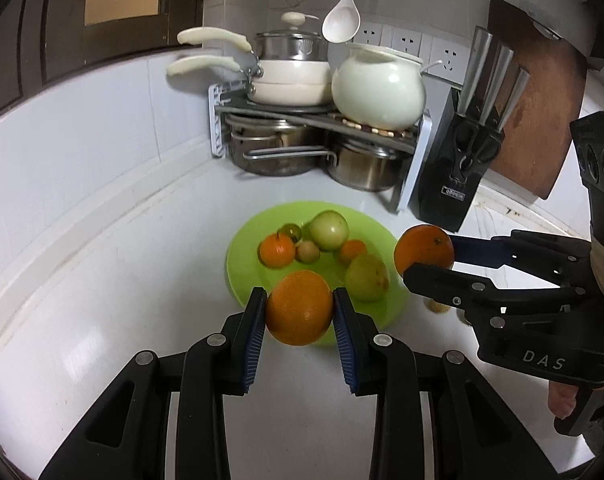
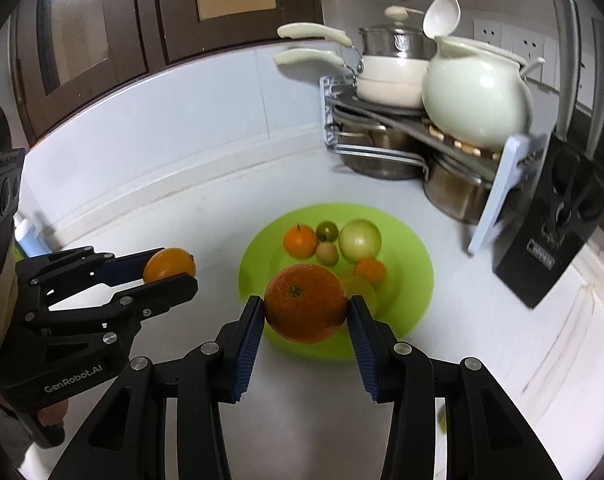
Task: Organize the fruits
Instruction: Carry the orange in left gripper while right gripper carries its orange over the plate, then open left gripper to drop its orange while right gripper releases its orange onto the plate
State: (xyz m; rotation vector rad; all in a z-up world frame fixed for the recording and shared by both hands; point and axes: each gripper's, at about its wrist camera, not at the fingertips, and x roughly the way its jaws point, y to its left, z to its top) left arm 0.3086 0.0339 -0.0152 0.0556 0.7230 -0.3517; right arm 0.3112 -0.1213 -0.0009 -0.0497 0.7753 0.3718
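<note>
White kitchen counter (image 1: 101,280) in a tiled corner, pots on a rack (image 1: 318,120) at the back, so that's the setting. Working outward from the left gripper (image 1: 299,308): its blue pads are closed onto a big orange (image 1: 299,307), pinched at its two sides, held up off the counter. Straight ahead and a bit below sits the green plate (image 1: 241,264), its near rim right under the held fruit, so the drop spot is basically dead ahead.

Same story for the right gripper (image 2: 305,304): clamped on a second orange (image 2: 305,302), stem end facing the camera, plate rim directly in front and underneath. In the left view this orange can be seen off the plate's right edge.

On the plate already: a pale green round fruit (image 1: 329,229), two small orange ones, a few smaller greenish ones. Free space looks to be left at the near side. Both oranges are round, so no long axis to worry about. Neither gripper can be called clearly nearer. A small fruit (image 1: 438,305) seems to be left on the counter under the right gripper, mostly hidden.
</note>
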